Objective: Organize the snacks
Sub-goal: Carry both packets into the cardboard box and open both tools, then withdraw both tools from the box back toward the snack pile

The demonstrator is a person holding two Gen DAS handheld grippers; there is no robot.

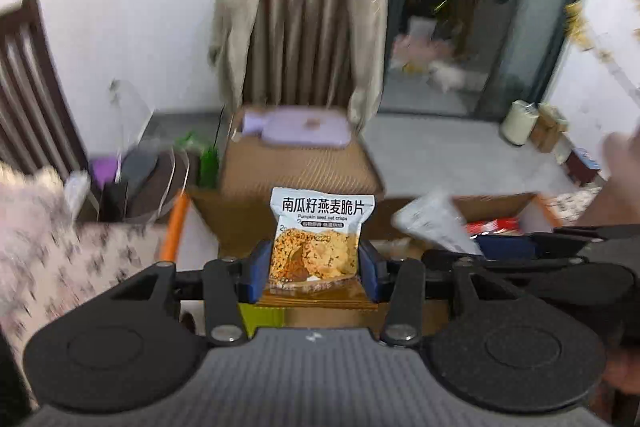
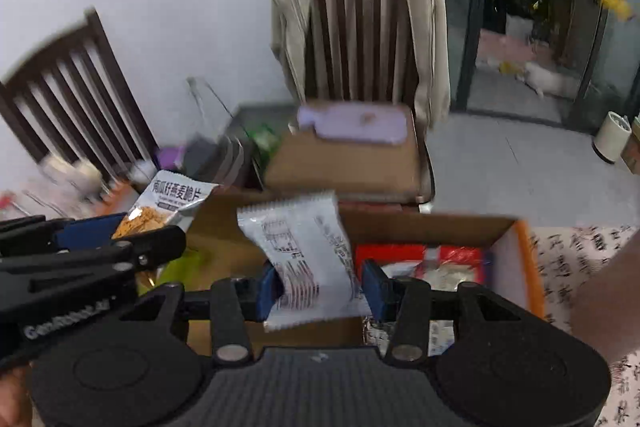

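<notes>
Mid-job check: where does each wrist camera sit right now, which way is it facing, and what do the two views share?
Left wrist: behind the left gripper, facing the draped chair; it grips the pumpkin seed crisps packet; the right hand shows at the right edge.
Right wrist: behind the right gripper, above the cardboard box, gripping a white packet; forearm at right.
Shared: chair, lilac case, both packets.

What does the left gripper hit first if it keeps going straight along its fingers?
Probably the brown cardboard box on the dark wooden slatted chair, straight beyond the pumpkin-seed oat crisp packet that the left gripper holds. Depth is unclear; it might pass over the nearer open carton's flap first.
</notes>
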